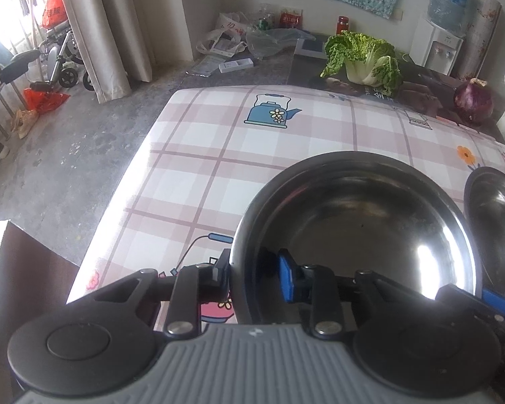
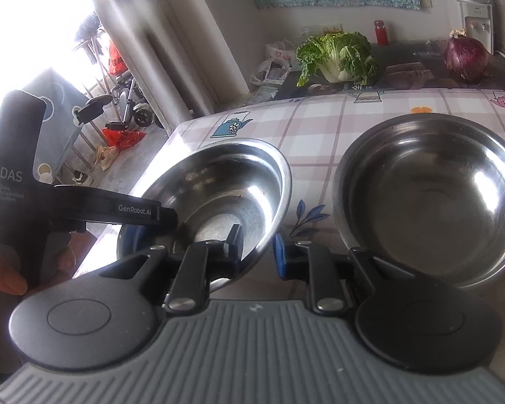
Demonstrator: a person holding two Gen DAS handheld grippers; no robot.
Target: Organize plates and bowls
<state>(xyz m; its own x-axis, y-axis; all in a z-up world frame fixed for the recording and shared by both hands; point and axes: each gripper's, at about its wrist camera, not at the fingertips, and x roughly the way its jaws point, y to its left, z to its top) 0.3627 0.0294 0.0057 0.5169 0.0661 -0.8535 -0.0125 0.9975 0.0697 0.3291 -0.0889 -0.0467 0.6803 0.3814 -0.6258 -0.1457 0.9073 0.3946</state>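
Both grippers' fingers pinch one tilted steel bowl's (image 2: pixel 219 185) rim: left gripper (image 1: pixel 252 272), right gripper (image 2: pixel 257 249). Likely lifting it to nest in the second bowl (image 2: pixel 431 195) on the desk (image 1: pixel 219 155).

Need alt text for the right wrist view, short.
The right gripper pinches the near rim of a tilted steel bowl, with the left gripper reaching in from the left. A second steel bowl sits beside it on a checked tablecloth.
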